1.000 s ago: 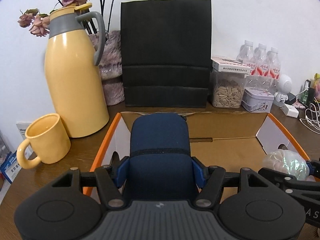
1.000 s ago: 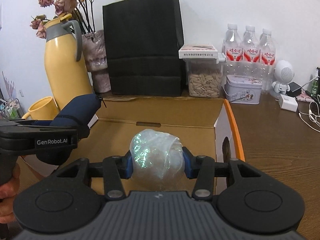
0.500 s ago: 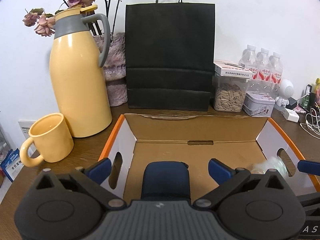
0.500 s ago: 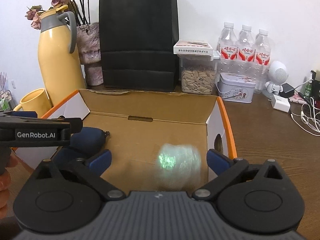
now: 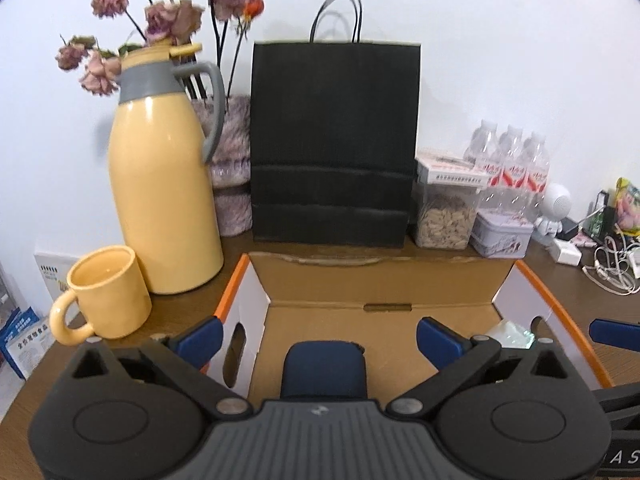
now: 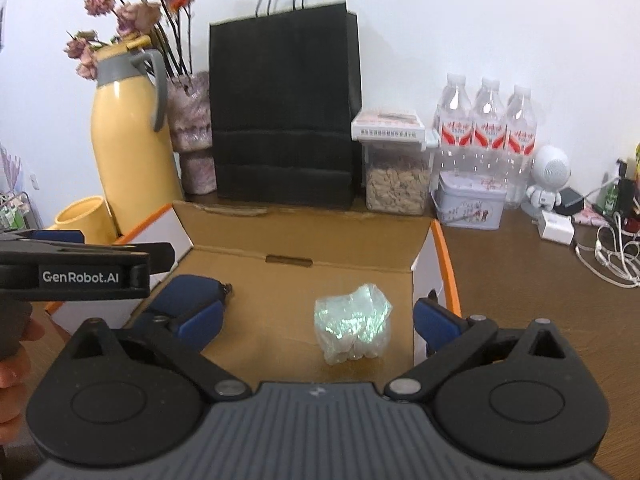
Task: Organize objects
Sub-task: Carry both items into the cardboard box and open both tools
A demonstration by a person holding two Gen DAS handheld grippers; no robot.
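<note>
My navy zip pouch [image 5: 323, 369] and crinkly, shiny plastic bundle [image 6: 353, 324] lie apart in the cardboard box [image 6: 344, 240]. Both my left tongs [image 5: 319, 340] and right tongs [image 6: 320, 322] gape wide, gripping nothing.

navy pouch [image 5: 324, 368], crinkled bag [image 6: 352, 322] in box [image 6: 340, 236]

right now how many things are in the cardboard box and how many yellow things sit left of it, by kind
In the cardboard box:
navy blue pouch: 1
clear plastic-wrapped bundle: 1
Yellow, left of the box:
thermos jug: 1
mug: 1
Total: 4
</note>
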